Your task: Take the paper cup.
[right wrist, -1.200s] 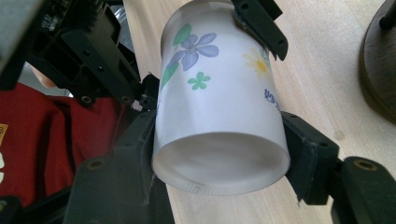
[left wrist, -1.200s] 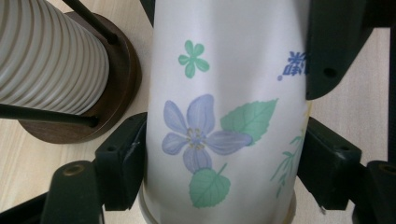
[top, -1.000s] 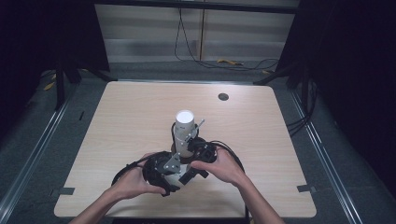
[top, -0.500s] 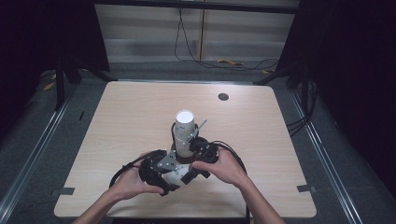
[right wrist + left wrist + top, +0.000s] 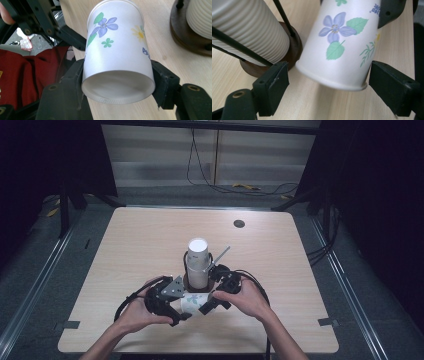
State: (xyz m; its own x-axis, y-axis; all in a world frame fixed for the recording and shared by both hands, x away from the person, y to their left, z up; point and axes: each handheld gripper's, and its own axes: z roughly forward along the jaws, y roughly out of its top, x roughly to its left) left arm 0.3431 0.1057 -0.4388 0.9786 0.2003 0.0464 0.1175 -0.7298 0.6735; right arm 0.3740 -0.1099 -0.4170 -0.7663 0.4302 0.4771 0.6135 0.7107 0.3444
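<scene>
Floral paper cup (image 5: 117,50) lies tilted on its side just above the desk (image 5: 300,270), near the front edge, between the two claws. In the high view the cup (image 5: 192,302) is mostly hidden by hands and claw bodies; a pale strip of its wall shows.

Right claw (image 5: 117,82) is clamped on the cup near its open rim, pads pressing the wall on both sides. The inside of the cup is visible but shadowed. In the high view the right claw (image 5: 212,306) sits under the person's right hand (image 5: 247,297).

Left claw (image 5: 328,87) has just been opening. Its jaws now stand wide with the cup's closed base (image 5: 337,50) between them, and clear gaps show on both sides, so no pad contact. In the high view the left claw (image 5: 176,312) is held by the left hand (image 5: 137,312); its tips are hard to make out there.

Just behind the cup is a stack of ribbed white cups (image 5: 198,262) in a wire holder on a round dark wooden base (image 5: 289,53). The base is cut off in the right gripper view, and the stack's top is cropped in the left gripper view.

A small dark disc (image 5: 239,224) lies on the far side of the desk, well apart — too small to identify. A red fabric (image 5: 27,75) shows at the left of the right gripper view, partly behind the claw.
</scene>
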